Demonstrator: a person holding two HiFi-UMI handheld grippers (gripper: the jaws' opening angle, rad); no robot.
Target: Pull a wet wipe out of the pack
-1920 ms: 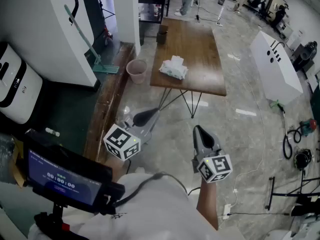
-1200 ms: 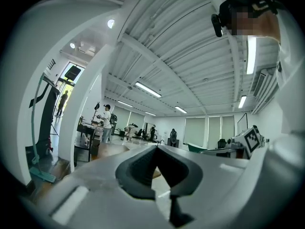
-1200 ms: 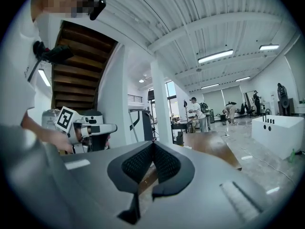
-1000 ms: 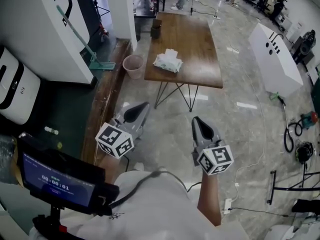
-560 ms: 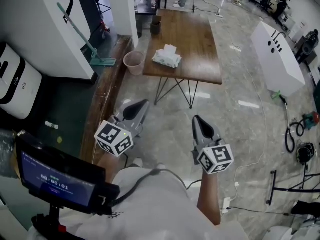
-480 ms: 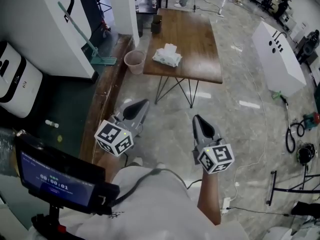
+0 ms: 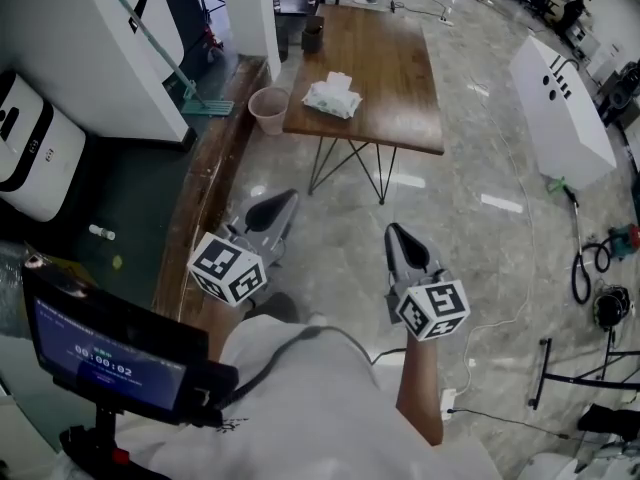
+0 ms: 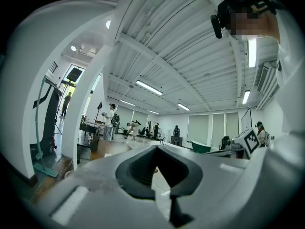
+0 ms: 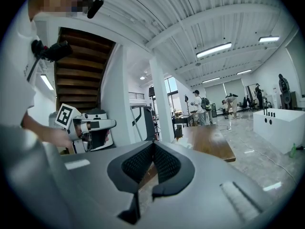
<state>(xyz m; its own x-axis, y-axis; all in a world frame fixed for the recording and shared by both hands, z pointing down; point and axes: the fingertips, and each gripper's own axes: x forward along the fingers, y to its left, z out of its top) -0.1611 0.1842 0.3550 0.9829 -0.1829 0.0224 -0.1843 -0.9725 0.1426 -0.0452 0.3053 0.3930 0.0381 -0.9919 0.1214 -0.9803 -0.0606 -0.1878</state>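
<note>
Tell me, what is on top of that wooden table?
A white pack of wipes near the table's left edge, a small dark container at its far corner. What the container holds is hidden.

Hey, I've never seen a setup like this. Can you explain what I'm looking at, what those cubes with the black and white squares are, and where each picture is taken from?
There is no robot here. A person holds a two-jaw tool in each hand: the left gripper and the right gripper. The marker cubes are part of those tools. The head view comes from a camera on the person's head, looking down. The two gripper views come from cameras riding on each tool, looking along its jaws. In both, the jaw tips meet with nothing between them, so nothing is held. Ahead stands a wooden table carrying a pack of wet wipes and a small dark container. A pink bin stands on the floor beside it. Both grippers are well short of the table.
</note>
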